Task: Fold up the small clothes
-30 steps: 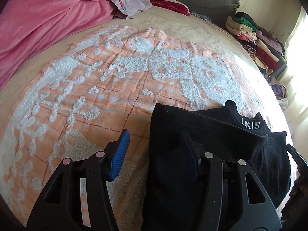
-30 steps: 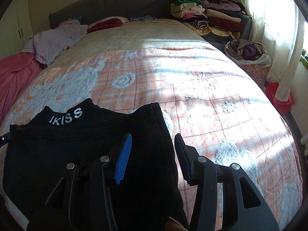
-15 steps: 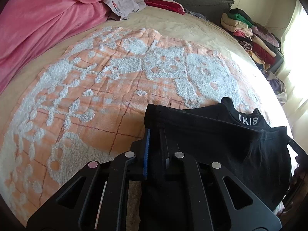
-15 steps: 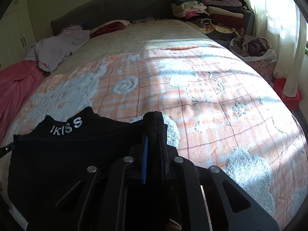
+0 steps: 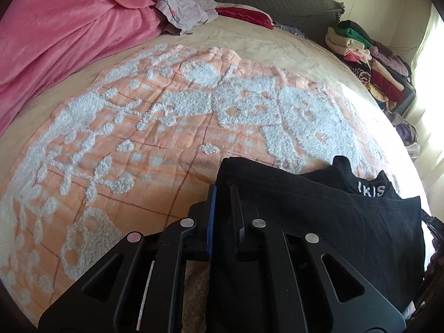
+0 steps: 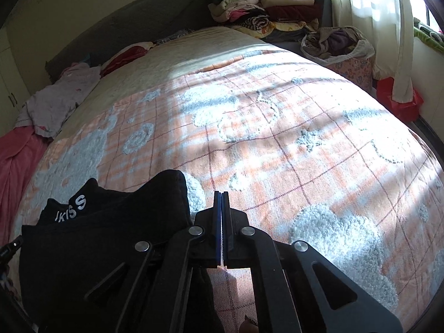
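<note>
Left tongs (image 5: 222,194) are clamped on the black garment's (image 5: 319,216) edge at lower centre; right tongs (image 6: 221,199) are pressed together empty, beside the cloth, over the orange blanket (image 6: 277,138).

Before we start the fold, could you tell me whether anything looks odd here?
Yes: the right claw is shut with no cloth between its pads; the black garment lies just beside it. The left claw does grip the garment's edge.

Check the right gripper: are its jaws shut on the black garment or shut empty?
Shut empty. The right gripper has its jaws pressed flat together over bare blanket, with the black garment lying beside it.
</note>
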A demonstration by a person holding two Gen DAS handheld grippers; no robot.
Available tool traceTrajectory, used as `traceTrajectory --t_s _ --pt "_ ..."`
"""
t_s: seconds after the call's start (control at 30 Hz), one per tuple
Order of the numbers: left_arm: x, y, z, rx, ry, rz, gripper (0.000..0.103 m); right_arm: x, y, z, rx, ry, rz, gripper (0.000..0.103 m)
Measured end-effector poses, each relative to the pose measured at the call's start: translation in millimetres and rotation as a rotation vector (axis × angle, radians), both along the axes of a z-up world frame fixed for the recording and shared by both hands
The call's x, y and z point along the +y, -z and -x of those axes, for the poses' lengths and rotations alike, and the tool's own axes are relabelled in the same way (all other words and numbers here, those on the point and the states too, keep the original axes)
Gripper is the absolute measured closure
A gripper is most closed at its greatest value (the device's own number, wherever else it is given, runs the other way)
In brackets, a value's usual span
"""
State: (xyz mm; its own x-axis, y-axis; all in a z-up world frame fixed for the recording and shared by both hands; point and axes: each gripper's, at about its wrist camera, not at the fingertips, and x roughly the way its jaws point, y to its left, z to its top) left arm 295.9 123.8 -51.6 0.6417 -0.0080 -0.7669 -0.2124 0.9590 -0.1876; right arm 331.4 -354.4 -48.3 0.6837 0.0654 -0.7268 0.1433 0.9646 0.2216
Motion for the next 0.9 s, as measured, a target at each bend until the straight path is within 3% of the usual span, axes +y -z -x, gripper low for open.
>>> traceTrajectory --t_s 0.13,0.2,0.27,0.3,0.43,0.47,0.5,0.53,0.57,0.73,0.9 --pt "3 -7 3 -0.014 -0.006 -0.002 0.09 1 -11 13 -0.037 -0.028 -0.009 0.102" --pt "4 -10 5 -0.016 -0.01 -0.007 0.086 5 -18 16 -0.049 -0.057 -0.006 0.089" --pt "5 -12 6 -0.018 -0.013 0.001 0.083 12 -24 15 -0.053 -0.089 0.001 0.065" --pt "6 -12 7 -0.018 -0.011 0.006 0.082 17 -25 13 -0.051 -0.101 0.016 0.063" --pt "2 -12 7 -0.012 0.006 0.003 0.081 30 -14 -2 0.021 -0.138 0.046 0.063" --pt "1 -11 7 -0.008 0.012 0.003 0.081 32 -8 -5 0.041 -0.147 0.036 0.067" --pt "0 -11 7 -0.005 0.018 0.006 0.081 32 -2 -7 0.048 -0.162 0.013 0.076" --pt "0 -10 7 -0.005 0.018 0.007 0.086 32 0 -6 0.045 -0.172 -0.016 0.095" --pt "0 -10 7 -0.007 0.015 0.006 0.096 30 -2 -4 0.029 -0.167 -0.034 0.095" --pt "0 -15 8 -0.039 0.004 -0.005 0.102 14 -23 7 -0.058 -0.108 -0.027 0.095" --pt "-2 0 3 0.009 0.002 -0.035 0.102 18 -1 0 0.022 -0.083 0.04 0.095"
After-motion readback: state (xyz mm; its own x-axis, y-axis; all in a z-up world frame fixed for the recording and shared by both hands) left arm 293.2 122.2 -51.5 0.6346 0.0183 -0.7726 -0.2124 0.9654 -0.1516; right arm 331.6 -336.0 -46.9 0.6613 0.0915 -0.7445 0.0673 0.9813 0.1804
